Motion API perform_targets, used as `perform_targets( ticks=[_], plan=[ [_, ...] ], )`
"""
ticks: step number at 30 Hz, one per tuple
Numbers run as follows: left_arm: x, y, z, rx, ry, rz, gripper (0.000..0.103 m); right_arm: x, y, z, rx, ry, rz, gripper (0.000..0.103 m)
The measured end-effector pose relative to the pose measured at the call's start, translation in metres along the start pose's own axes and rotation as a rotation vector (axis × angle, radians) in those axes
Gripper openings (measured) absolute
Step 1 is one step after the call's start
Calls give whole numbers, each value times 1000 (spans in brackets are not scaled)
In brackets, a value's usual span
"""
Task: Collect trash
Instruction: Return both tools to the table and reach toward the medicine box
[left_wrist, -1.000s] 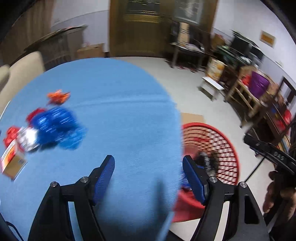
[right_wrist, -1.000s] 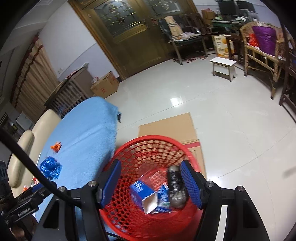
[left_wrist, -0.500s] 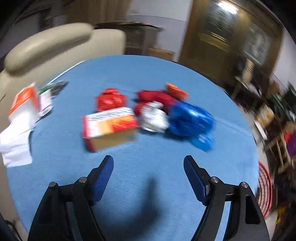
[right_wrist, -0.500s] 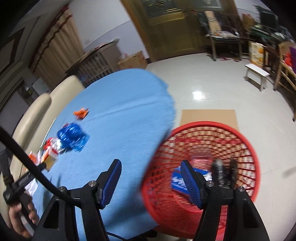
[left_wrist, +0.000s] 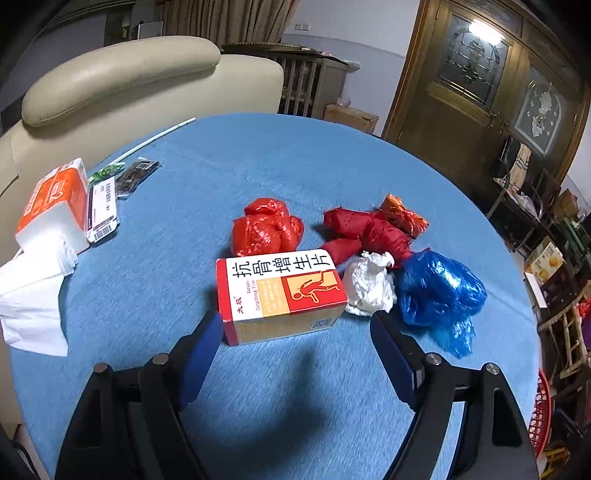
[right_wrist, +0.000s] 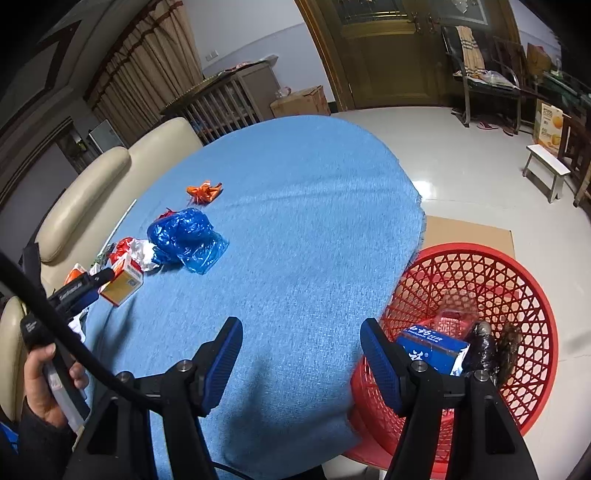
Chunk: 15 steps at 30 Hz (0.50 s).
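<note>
Left wrist view: over the last second the left claw (left_wrist: 295, 332) has swung away from the table's basket-side edge and the red basket (left_wrist: 541, 417), and it now faces the trash cluster near the middle of the table (left_wrist: 332, 155). Its fingers stand apart and empty, and the medicine box (left_wrist: 282, 295) lies just ahead of the gap between them, close to the left finger. Beside the box lie a white paper wad (left_wrist: 369, 286), a blue plastic bag (left_wrist: 437, 291), a red plastic bag (left_wrist: 266, 227), a crumpled red wrapper (left_wrist: 364, 232) and an orange wrapper (left_wrist: 402, 214). A tissue pack (left_wrist: 55, 203) and loose tissues (left_wrist: 31, 295) sit at the table's sofa-side edge. In the right wrist view, the right claw (right_wrist: 301, 354) has pulled back from over the red basket (right_wrist: 517, 280) and now hovers above the table's basket-side edge, fingers apart and holding nothing. The basket stands on the floor against that edge and already contains a blue carton (right_wrist: 432, 345) and a dark item (right_wrist: 484, 343). Judgement: one drop-off is complete and the next pick is being set up; the medicine box is the likely target. The box is rigid and should grip cleanly across its short sides. The claw gap appears wide enough, but contact with the paper wad touching the box could shift it.
</note>
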<state>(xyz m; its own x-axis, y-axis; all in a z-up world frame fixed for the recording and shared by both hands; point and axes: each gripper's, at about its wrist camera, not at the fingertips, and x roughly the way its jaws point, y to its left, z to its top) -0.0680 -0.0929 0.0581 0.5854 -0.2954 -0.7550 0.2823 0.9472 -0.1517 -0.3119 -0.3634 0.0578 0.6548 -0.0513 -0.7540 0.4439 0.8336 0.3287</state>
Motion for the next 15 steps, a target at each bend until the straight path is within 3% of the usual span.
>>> perform_targets(
  ticks=[15],
  plan=[
    [18,-2,5,28,21,68,82,5,-2,-3,12,18,9,70]
  ],
)
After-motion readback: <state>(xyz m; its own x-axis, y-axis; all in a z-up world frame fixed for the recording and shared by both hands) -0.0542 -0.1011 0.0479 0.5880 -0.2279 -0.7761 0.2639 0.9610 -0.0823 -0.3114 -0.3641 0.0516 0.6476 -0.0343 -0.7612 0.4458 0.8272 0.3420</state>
